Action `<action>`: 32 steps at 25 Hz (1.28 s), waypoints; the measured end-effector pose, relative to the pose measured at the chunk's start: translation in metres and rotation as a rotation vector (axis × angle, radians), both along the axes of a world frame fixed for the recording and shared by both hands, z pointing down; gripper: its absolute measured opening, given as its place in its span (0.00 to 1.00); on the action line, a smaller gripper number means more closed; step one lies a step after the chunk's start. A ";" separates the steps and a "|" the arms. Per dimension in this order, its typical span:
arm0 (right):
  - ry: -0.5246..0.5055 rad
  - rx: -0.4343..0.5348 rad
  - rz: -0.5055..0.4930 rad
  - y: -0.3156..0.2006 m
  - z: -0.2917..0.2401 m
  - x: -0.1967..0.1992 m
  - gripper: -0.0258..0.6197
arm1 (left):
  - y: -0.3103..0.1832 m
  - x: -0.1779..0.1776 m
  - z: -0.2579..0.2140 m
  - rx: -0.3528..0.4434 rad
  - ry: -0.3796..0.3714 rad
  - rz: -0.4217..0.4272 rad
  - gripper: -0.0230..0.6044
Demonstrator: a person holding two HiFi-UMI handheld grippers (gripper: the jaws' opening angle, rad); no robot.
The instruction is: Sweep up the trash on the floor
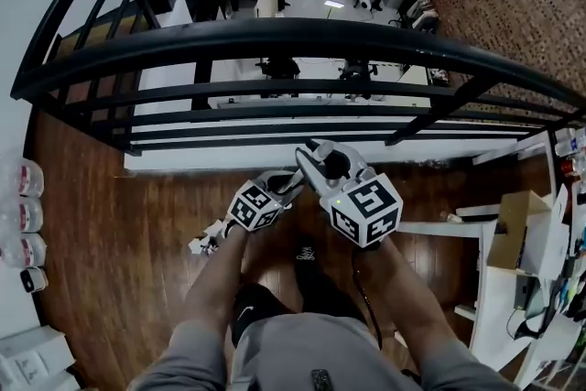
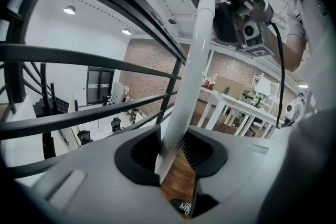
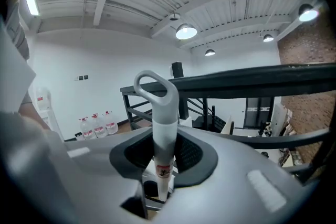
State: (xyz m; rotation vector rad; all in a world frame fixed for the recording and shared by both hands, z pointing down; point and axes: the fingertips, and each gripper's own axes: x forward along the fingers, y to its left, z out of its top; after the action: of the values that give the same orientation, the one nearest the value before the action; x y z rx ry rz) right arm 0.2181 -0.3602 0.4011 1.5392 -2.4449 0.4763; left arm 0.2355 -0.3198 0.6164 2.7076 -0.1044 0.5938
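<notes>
Handle point(image 2: 191, 76): btm end hidden behind left tool point(image 2: 176, 160). In right gripper view it's lost below right tool point(image 3: 164, 168), w/ label too small to read. White bits point(image 1: 203, 243) on floor point(image 1: 119, 224), maybe trash, too small to tell. Jugs point(image 1: 23, 215) cut off at left edge.

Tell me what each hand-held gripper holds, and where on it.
Both grip one white handle: right hand-held gripper just below its looped top, left hand-held gripper farther down.
</notes>
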 end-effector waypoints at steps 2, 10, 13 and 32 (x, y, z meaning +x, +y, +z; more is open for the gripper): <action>-0.001 -0.012 -0.027 -0.014 0.013 0.014 0.17 | -0.012 0.014 0.012 -0.017 0.002 -0.052 0.21; 0.020 -0.038 -0.163 -0.077 0.062 0.032 0.17 | -0.072 0.039 0.060 -0.057 0.002 -0.236 0.21; 0.013 -0.021 -0.176 -0.097 0.066 0.033 0.17 | -0.089 0.042 0.064 -0.067 0.013 -0.281 0.21; -0.018 -0.013 -0.049 -0.098 0.077 0.095 0.28 | -0.156 0.034 0.094 -0.114 -0.043 -0.490 0.21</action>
State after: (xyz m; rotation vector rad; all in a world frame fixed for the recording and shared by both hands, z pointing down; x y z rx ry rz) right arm 0.3127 -0.4578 0.4783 1.4729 -2.4816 0.4986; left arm 0.2694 -0.4758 0.7107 2.4260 -0.6975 0.4882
